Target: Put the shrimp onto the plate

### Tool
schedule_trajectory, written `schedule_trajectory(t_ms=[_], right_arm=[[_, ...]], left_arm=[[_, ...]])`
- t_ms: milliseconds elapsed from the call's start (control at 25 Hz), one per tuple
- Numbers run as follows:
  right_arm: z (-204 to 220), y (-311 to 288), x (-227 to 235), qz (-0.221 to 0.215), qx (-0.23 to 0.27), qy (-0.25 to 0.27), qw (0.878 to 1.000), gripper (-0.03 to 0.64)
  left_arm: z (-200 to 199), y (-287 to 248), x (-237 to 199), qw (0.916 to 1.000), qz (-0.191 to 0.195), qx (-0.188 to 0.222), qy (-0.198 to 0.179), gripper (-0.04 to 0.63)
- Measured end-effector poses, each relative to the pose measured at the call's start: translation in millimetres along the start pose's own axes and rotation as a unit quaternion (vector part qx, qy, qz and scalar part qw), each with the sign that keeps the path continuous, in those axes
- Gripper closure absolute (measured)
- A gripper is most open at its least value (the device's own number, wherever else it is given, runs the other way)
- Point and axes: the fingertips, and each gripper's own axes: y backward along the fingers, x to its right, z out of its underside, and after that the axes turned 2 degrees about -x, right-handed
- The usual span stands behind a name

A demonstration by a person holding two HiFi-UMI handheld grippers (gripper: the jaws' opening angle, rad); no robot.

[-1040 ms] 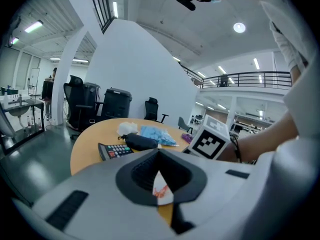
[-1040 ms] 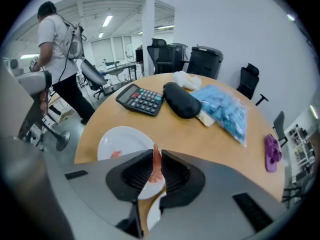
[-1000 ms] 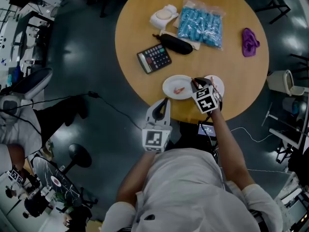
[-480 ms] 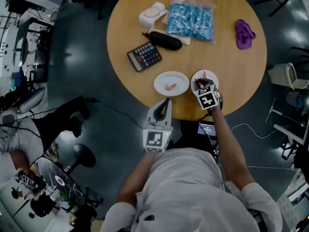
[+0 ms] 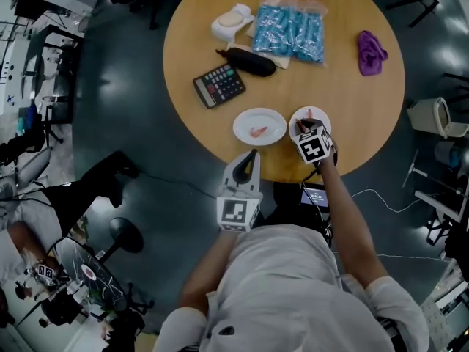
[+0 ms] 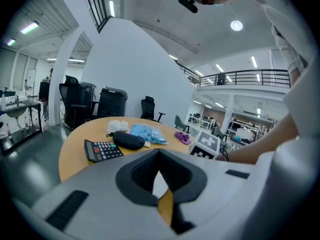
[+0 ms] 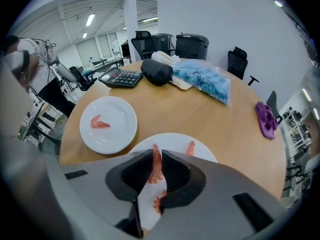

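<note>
Right gripper view showed the right tongs (image 7: 157, 154) pinching a slim, glistening pink shrimp (image 7: 157, 170) over the glossy white round plate (image 7: 175, 140) near the edge of the round tan wooden surface (image 7: 215, 119). I'd have lowered it onto bare glaze, clear of the second shrimp (image 7: 190, 147), then released gently. Left tongs (image 6: 159, 156) sat closed, empty.

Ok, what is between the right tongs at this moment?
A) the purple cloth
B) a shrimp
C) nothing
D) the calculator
B: the right gripper view shows a pink shrimp pinched between the right tongs, just over the white plate.
</note>
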Motion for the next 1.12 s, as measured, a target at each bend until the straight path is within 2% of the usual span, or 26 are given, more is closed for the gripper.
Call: schedule_trajectory(t_ms=[240, 440, 560, 680, 760, 840, 960, 1120], right_arm=[[3.4, 4.0, 1.1, 0.006, -0.008, -0.003, 1.0, 0.549], [9.6, 11.0, 0.2, 0.003, -0.017, -0.001, 1.0, 0.517], [0.3, 22.9, -4.2, 0.002, 0.008, 0.016, 1.0, 0.521], [-23.2, 33.1, -28.2, -0.04, 0.047, 0.065, 0.996, 0.575], [-36.9, 36.1, -56.3, -0.087, 0.061, 0.12, 0.987, 0.598], [-42.4, 33.3, -84.0, -0.116, 0.053, 0.194, 0.973, 0.6], [-42.9, 22.3, -113.6, -0.13, 0.019, 0.292, 0.947, 0.598], [-44.9, 11.8, -130.0, -0.133, -0.009, 0.355, 0.925, 0.578]], left_arm=[[-0.2, 3.5, -4.9, 1.0, 0.001, 0.002, 0.003, 0.588], [-2.2, 6.1, -12.1, 1.0, -0.001, 0.007, 0.006, 0.588], [-4.1, 10.5, -17.1, 0.9999, -0.003, 0.013, 0.01, 0.588], [-4.1, 14.4, -25.3, 0.9997, -0.009, 0.016, 0.014, 0.588], [-2.2, 17.0, -31.0, 0.9996, -0.014, 0.017, 0.017, 0.588], [-0.2, 21.6, -37.8, 0.9994, -0.019, 0.018, 0.022, 0.588], [0.4, 28.2, -49.1, 0.9988, -0.027, 0.023, 0.034, 0.588], [-0.2, 36.2, -59.1, 0.998, -0.033, 0.03, 0.045, 0.588]])
